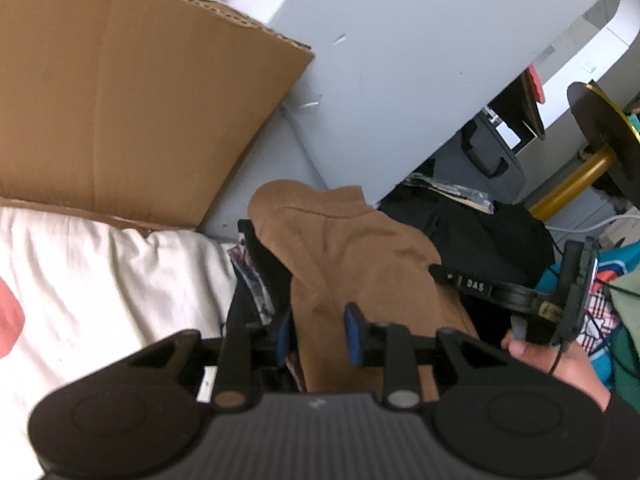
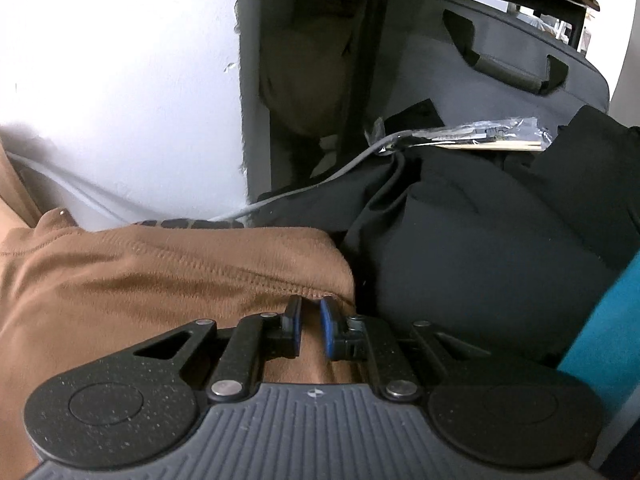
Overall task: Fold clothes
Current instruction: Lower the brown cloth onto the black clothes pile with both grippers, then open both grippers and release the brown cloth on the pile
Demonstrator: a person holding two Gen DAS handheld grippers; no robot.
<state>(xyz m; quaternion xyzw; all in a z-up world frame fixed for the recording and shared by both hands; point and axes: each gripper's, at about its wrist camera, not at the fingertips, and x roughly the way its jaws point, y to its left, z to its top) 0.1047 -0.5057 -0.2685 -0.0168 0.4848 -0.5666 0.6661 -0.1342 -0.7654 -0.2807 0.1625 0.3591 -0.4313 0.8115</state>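
Left wrist view. Blue-padded fingers (image 1: 354, 334) of the left claw (image 1: 320, 334) stand apart, and the brown garment (image 1: 344, 264) runs between them; the left pad looks to touch the cloth while the right one stands clear of it, so the claw reads as open around the fabric rather than clamped on it. The garment rises away from the camera in a narrow, bunched band, its far end rounded over near the grey panel (image 1: 420, 60). To the right, a hand (image 1: 560, 360) holds the right claw's handle; its fingers are hidden here. The suspended, stretched lie of the cloth suggests it is being spread between the two claws so that an edge can be found. Room is tight: a cardboard box (image 1: 120, 92) closes the left, a cream bedsheet (image 1: 100, 280) lies below it, and black clothing (image 1: 480, 232) fills the right.

Right wrist view. Narrowly parted pads of the right claw (image 2: 310, 330) sit at the stitched hem of the brown garment (image 2: 160, 280), a fold of cloth between them; the claw appears to grip that hem. The hem runs leftward as a clean, straight edge, useful as a fold line. Beyond it lie a grey cable (image 2: 320, 176), the black clothing (image 2: 480, 240) and a grey suitcase (image 2: 500, 60); a teal cloth (image 2: 608, 320) bounds the right. Whether the garment is mid-fold or being opened out cannot be told.
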